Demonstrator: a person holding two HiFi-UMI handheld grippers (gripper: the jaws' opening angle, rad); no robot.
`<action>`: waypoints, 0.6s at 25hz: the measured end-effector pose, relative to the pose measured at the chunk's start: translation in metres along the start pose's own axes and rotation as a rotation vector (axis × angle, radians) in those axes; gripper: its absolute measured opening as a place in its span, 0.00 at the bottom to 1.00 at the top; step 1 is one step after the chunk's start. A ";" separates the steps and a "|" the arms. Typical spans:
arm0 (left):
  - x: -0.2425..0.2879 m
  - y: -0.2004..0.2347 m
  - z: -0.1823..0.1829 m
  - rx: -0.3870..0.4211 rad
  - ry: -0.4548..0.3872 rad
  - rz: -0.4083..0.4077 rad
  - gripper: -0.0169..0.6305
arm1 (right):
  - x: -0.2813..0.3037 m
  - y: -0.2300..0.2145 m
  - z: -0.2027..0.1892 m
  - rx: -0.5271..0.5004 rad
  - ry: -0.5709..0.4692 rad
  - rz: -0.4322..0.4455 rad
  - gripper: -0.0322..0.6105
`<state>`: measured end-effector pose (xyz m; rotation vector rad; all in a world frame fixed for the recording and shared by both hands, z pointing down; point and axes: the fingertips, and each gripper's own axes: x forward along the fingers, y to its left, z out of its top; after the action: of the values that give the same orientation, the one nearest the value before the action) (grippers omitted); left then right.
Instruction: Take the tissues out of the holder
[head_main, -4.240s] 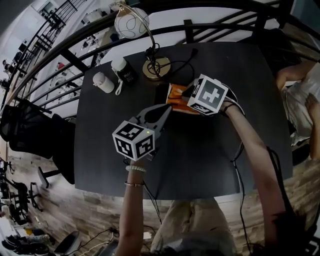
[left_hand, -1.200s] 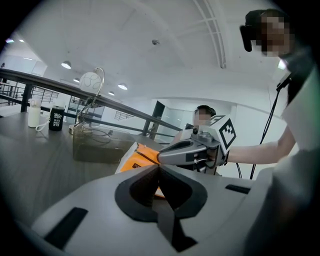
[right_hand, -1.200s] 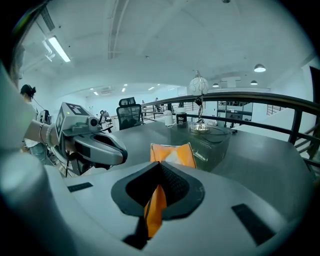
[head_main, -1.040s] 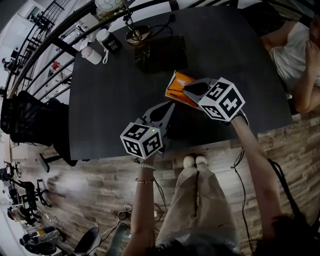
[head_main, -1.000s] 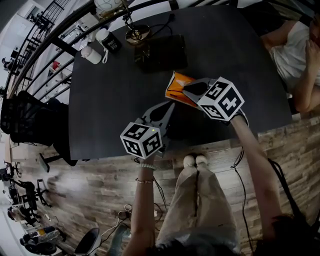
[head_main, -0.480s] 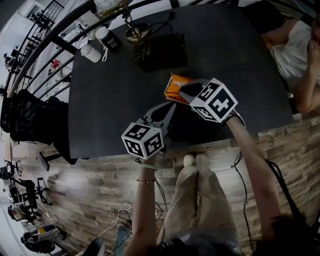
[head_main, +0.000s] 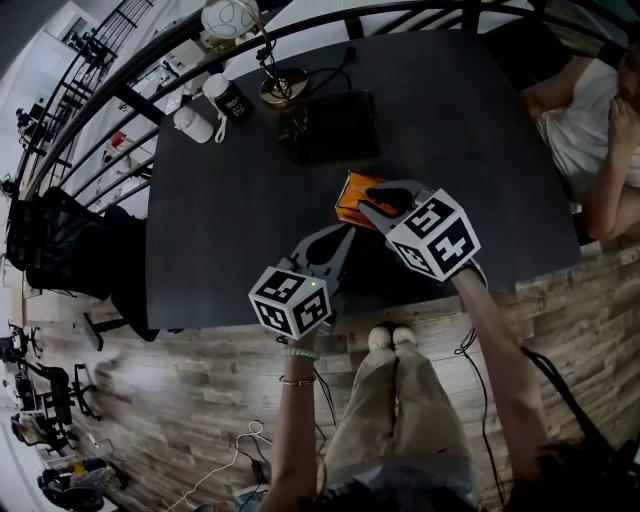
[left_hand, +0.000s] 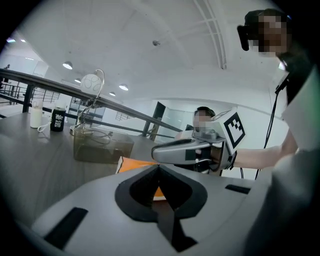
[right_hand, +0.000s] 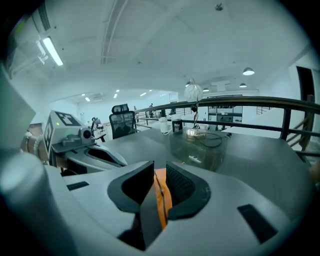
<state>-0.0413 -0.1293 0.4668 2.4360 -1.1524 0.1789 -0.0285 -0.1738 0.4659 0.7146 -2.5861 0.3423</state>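
Observation:
An orange tissue pack (head_main: 350, 188) hangs just above the dark table (head_main: 230, 210), and my right gripper (head_main: 368, 200) is shut on it. In the right gripper view the pack (right_hand: 161, 192) stands edge-on, squeezed between the jaws of my right gripper (right_hand: 157, 182). The holder (head_main: 330, 125), a dark see-through box, stands farther back near the lamp; it also shows as the holder (right_hand: 200, 149) beyond the jaws. My left gripper (head_main: 346, 233) is shut with nothing in it, left of the pack and nearer me. From the left gripper (left_hand: 159, 169) the pack (left_hand: 134, 164) lies just ahead.
A globe lamp (head_main: 270, 80) with its cord, a black can (head_main: 228, 97) and a white bottle (head_main: 192, 122) stand at the table's far left. A seated person (head_main: 590, 120) is at the right edge. A black chair (head_main: 60, 250) is on the left. A railing (head_main: 150, 70) runs behind.
Four seconds ago the orange pack was right at the holder. The right gripper has since carried it toward me; in the last second it shifted slightly left. My left gripper stays shut.

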 end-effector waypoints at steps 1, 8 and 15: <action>-0.003 -0.002 0.004 0.006 -0.009 -0.001 0.04 | -0.005 0.002 0.005 0.029 -0.029 0.004 0.17; -0.025 -0.026 0.043 0.071 -0.087 -0.022 0.04 | -0.040 0.026 0.038 0.062 -0.168 -0.010 0.09; -0.047 -0.051 0.077 0.141 -0.157 -0.045 0.04 | -0.068 0.048 0.074 0.066 -0.306 -0.015 0.07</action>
<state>-0.0381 -0.1015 0.3668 2.6378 -1.1853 0.0579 -0.0269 -0.1301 0.3636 0.8690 -2.8652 0.3381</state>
